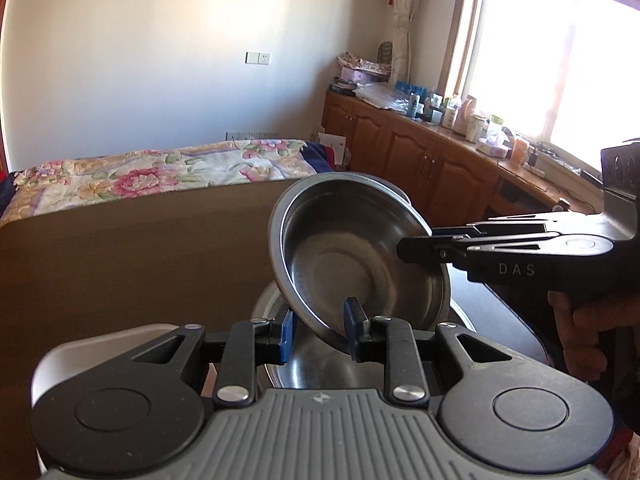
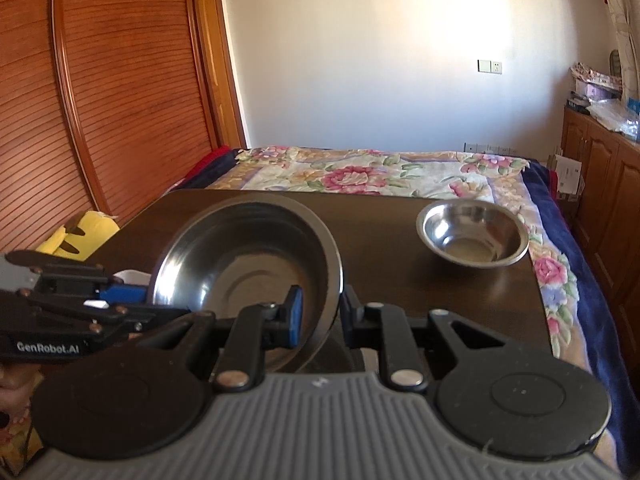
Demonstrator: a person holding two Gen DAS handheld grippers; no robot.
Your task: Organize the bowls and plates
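Both tools, left tool (image 1: pixel 322 330) and right tool (image 2: pixel 322 314), grip the tilted steel plate (image 2: pixel 248 264) by its rim. We see a small bowl (image 2: pixel 472 236) well apart on the tabletop (image 2: pixel 400 280).

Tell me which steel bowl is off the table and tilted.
The large steel bowl gripped at its rim by both tongs, held tilted in the air. The small steel bowl sits upright and untouched at the table's far right corner.
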